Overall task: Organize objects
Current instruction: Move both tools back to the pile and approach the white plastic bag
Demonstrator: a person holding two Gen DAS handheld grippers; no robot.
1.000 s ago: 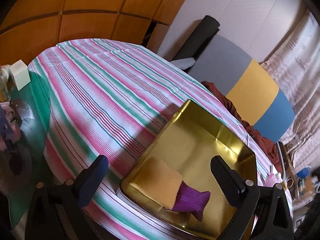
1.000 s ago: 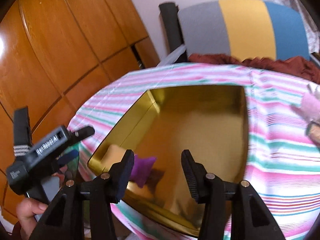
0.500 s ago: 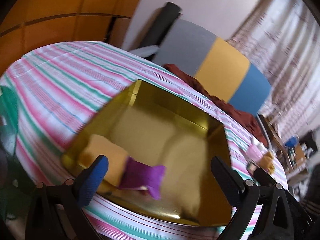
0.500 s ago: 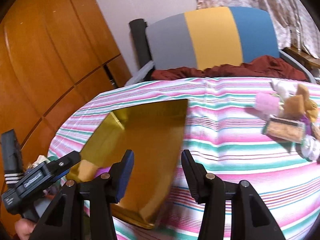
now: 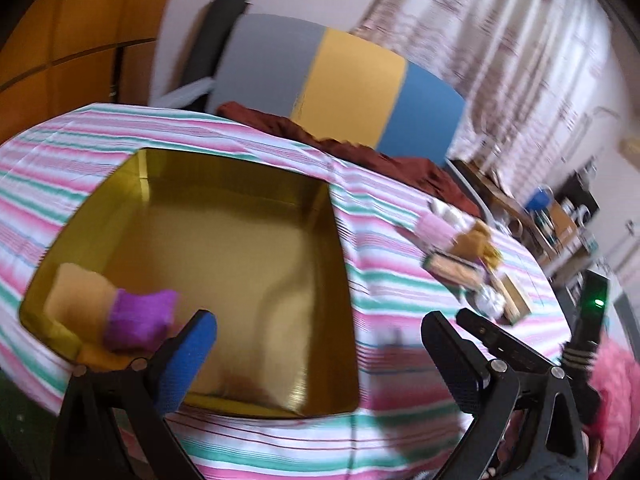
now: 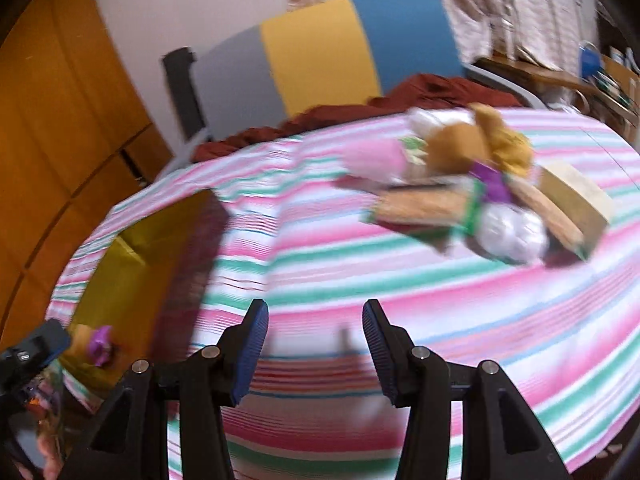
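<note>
- The right hand-held gripper [image 6: 314, 346] hangs over bare striped cloth, fingers spread and empty.
- The left hand-held gripper [image 5: 320, 354] stands wide apart and empty too, above the near rim of the gold tray [image 5: 340, 248].
- The step in hand looks like a reach for the next loose item. To do it well, I would slow the right hand-held gripper, since the pictures are smeared, and pick one piece at the near edge of the pile [image 6: 476, 196] rather than plunging into the middle.
- The pale wrapped ball [image 6: 512, 234] sits nearest in the pile and looks easiest to pinch. The flat packet [image 6: 424, 208] beside it would need a low, edge-on approach.
- Only the left view looks into the tray: a yellow pad [image 5: 78, 294] and a purple pouch [image 5: 140, 318] lie touching in its near left corner, and the rest of the floor is free for new items.
- Only the right view shows the pile clearly: pink, brown, purple and white pieces heaped together, well apart from the tray.
- Beyond the table [image 6: 520, 320] stands a chair [image 6: 320, 60] with grey, yellow and blue panels.
</note>
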